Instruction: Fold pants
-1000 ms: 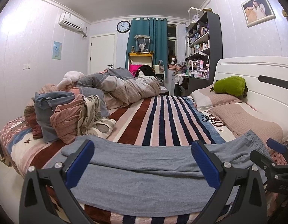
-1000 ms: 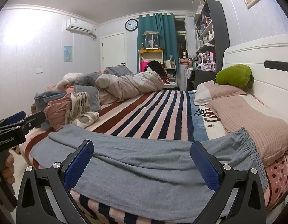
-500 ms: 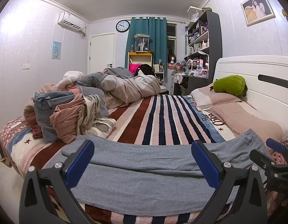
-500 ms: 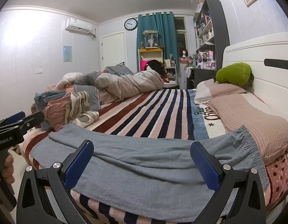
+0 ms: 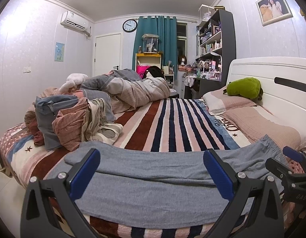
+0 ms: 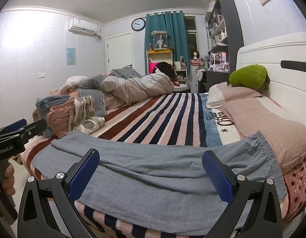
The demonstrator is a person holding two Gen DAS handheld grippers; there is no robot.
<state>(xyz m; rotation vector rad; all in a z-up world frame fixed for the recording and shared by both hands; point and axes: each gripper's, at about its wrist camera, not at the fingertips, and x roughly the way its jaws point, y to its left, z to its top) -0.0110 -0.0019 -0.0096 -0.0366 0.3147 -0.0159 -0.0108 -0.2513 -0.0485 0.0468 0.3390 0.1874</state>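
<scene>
The grey knit pants (image 5: 153, 188) lie lengthwise-doubled across the striped bed (image 5: 172, 123) at 6 o'clock, crosswise folds left, while left gripper (image 5: 153, 175) and right gripper (image 6: 151, 175) hover with fingers spread, grasping nothing.

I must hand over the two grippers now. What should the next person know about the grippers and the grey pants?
Left gripper: open, holds nothing, above the near edge of the pants.
Right gripper: open, holds nothing, also above the near edge.
Grey pants: spread across the striped blanket at the near side of the bed, waistband to the right by the pillow, leg ends to the left beside the clothes pile.
Done: pants laid out, apparently one leg over the other.
Left: grasp and fold them.
</scene>
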